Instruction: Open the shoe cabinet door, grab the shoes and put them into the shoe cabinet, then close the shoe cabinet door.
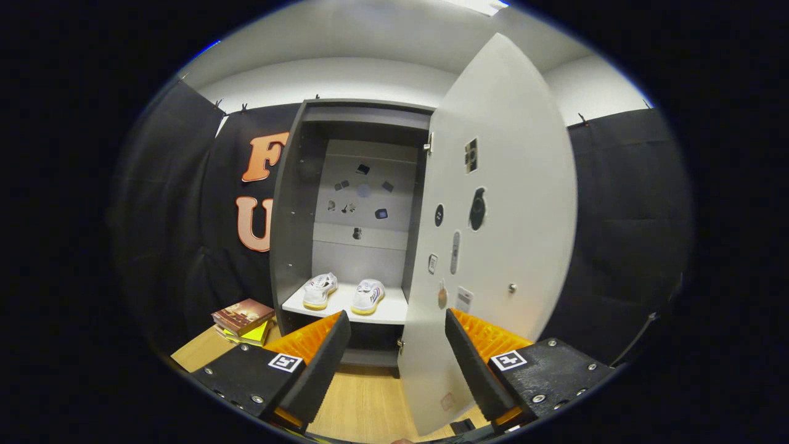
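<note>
1. The gripper (397, 345) is spread wide, its two fingers well apart, with nothing between them and nothing in contact with either one.
2. It points level and straight at the shoe cabinet (296, 209). The lower edge of the cabinet door (499, 203) shows in the gap between the fingers, nearer the right finger, but whether it touches that finger cannot be told.
3. The hand holding the gripper is out of sight behind the camera, so its grip cannot be described.
4. The door stands swung open to the right, its inner face turned toward the camera, with a small knob (511, 288) near its lower part and several stickers on it.
5. The pair of white shoes (343, 293) sits side by side on the white shelf (394, 311) inside the cabinet, beyond the fingertips.
6. Small stickers on the cabinet's back panel are too small to make out.
7. A stack of books (243, 320) lies on the wooden floor (363, 401) left of the cabinet, beside the left finger; its lower books are partly hidden by that finger.
</note>
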`<action>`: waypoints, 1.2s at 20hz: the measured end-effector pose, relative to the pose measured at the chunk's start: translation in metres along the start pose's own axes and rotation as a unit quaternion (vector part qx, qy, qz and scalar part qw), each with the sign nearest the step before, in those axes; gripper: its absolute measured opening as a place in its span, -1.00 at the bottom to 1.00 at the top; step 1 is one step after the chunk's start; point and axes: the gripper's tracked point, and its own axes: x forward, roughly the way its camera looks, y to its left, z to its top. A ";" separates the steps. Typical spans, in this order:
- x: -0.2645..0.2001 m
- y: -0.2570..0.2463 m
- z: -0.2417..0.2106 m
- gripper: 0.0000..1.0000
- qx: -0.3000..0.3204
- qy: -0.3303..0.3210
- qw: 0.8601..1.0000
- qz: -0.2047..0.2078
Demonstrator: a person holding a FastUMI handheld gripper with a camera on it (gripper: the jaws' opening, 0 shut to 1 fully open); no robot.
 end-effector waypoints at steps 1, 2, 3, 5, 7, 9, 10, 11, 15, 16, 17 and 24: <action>-0.011 -0.008 0.000 0.91 -0.004 -0.003 1.000 -0.002; -0.020 -0.017 0.001 0.91 -0.009 -0.007 1.000 -0.008; -0.030 -0.029 0.001 0.91 -0.016 -0.009 1.000 -0.016; -0.044 -0.051 0.002 0.91 -0.023 -0.014 0.999 -0.031; -0.051 -0.078 0.002 0.90 -0.025 -0.015 0.998 -0.051; -0.049 -0.113 0.004 0.91 -0.023 -0.019 0.996 -0.078; -0.046 -0.130 0.006 0.90 -0.021 -0.022 0.995 -0.092; -0.042 -0.146 0.007 0.90 -0.020 -0.027 0.994 -0.104; -0.016 -0.188 -0.010 0.91 -0.027 -0.011 0.992 -0.126; -0.011 -0.187 -0.013 0.91 -0.023 -0.008 0.993 -0.114; -0.005 -0.189 -0.016 0.91 -0.020 -0.007 0.994 -0.108; 0.022 -0.171 -0.033 0.82 -0.006 -0.003 1.000 -0.030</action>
